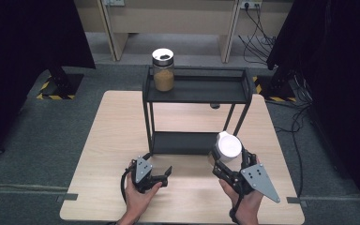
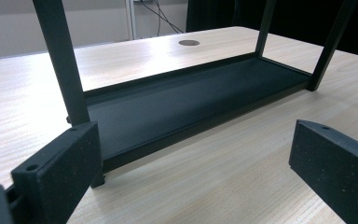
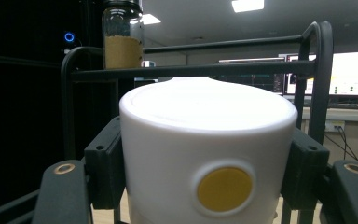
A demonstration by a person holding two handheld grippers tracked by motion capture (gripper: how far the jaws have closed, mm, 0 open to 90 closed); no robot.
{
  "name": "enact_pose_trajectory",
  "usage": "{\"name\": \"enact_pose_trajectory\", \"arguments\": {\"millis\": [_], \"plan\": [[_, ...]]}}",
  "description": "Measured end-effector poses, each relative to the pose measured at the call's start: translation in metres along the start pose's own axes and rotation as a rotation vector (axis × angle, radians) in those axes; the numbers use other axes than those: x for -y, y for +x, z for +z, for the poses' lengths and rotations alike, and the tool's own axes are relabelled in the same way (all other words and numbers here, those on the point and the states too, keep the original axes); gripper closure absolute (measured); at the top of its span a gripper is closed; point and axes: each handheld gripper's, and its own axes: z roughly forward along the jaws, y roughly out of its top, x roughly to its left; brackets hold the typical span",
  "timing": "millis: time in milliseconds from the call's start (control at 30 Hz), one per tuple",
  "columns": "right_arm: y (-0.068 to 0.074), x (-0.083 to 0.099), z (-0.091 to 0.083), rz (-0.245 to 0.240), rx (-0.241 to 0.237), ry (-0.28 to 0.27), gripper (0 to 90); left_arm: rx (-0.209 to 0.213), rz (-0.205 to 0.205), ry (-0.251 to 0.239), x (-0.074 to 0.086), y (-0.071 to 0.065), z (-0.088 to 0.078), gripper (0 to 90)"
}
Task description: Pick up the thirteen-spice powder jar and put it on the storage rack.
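Before the black rack (image 1: 197, 89), the right tool (image 1: 226, 161) clamps a white yellow-dotted jar (image 3: 207, 154); the left tool (image 1: 161, 176) gapes wide.

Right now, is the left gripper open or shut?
Open: the left gripper shows its two black jaws set wide apart, with bare table between them and nothing held.

Your right gripper (image 1: 225, 161), clamped on the white jar (image 1: 228, 146), sits at the front right corner of the black rack (image 1: 198, 91). Its right front leg (image 1: 240, 119) stands close beside the jar. The lower shelf (image 2: 182, 100) lies bare. On top, a glass jar (image 1: 163, 69) fills the left end; the right end is free.
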Motion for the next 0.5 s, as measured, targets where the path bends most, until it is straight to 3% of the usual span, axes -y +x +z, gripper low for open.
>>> {"name": "enact_pose_trajectory", "arguments": {"millis": [500], "plan": [[0.002, -0.019, 0.017, -0.020, 0.003, -0.043, 30.9, 0.000, 0.002, 0.000, 0.000, 0.000, 0.000, 1.8]]}}
